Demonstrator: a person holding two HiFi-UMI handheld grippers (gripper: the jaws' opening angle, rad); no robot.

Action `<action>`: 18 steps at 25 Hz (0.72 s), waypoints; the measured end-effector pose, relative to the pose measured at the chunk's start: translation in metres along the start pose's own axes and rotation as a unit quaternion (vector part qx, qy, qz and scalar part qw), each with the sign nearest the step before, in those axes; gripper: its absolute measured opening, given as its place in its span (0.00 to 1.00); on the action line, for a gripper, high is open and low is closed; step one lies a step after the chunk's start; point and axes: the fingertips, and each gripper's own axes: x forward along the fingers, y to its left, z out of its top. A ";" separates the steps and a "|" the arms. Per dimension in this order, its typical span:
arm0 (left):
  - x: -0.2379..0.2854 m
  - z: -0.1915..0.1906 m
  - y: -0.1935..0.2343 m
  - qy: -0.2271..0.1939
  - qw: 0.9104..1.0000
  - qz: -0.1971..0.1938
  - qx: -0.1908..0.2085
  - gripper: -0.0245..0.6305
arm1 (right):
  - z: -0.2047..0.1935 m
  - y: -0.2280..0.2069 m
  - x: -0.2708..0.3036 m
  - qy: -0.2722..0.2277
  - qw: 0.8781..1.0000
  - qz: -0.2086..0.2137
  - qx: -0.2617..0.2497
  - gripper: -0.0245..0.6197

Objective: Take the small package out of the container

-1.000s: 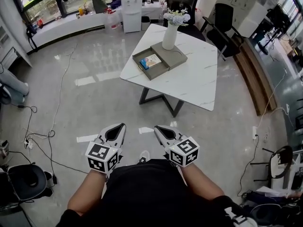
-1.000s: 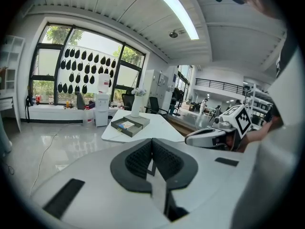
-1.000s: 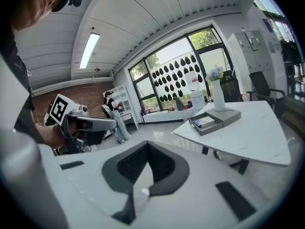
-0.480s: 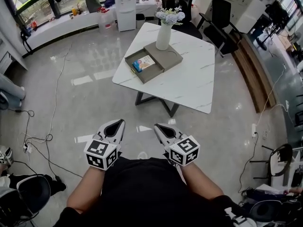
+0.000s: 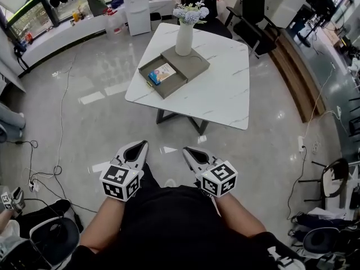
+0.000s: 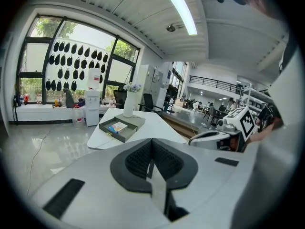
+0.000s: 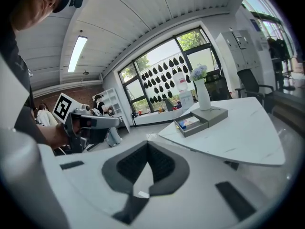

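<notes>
A grey open container [image 5: 171, 87] lies on a white marble table [image 5: 225, 89] well ahead of me. In it lies a small flat package [image 5: 163, 71] with a colourful print, and a small blue item [image 5: 152, 79] beside it. My left gripper [image 5: 142, 144] and right gripper [image 5: 188, 151] hover side by side over the floor, close to my body and far short of the table. Both are shut with nothing between the jaws. The left gripper view shows the container [image 6: 116, 133] and package [image 6: 117, 126] in the distance; the right gripper view shows the container [image 7: 196, 127] too.
A white vase with flowers [image 5: 184, 34] stands on the container's covered half. Black chairs [image 5: 251, 17] stand behind the table, and a white water dispenser [image 5: 135, 7] by the window. Cables [image 5: 59, 151] trail over the glossy floor at left, with an office chair [image 5: 53, 238] at bottom left.
The table and container have shifted left and sit a little closer in the head view as I move toward them. Both grippers stay shut and side by side.
</notes>
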 end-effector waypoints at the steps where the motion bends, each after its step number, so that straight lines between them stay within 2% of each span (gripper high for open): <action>1: 0.004 0.001 0.003 0.001 1.000 -0.003 0.001 0.04 | 0.001 -0.003 0.002 -0.001 1.000 -0.004 0.001 0.04; 5: 0.024 0.005 0.017 0.007 1.000 -0.017 0.003 0.04 | 0.009 -0.018 0.015 -0.004 1.000 -0.020 0.005 0.04; 10: 0.051 0.029 0.044 0.002 0.999 -0.034 0.012 0.04 | 0.029 -0.039 0.039 -0.002 0.999 -0.040 0.003 0.04; 15: 0.079 0.053 0.080 0.011 0.997 -0.048 0.052 0.04 | 0.058 -0.054 0.075 0.001 0.998 -0.059 0.000 0.04; 18: 0.099 0.077 0.101 0.012 0.996 -0.069 0.063 0.04 | 0.081 -0.065 0.098 -0.004 0.997 -0.077 0.002 0.04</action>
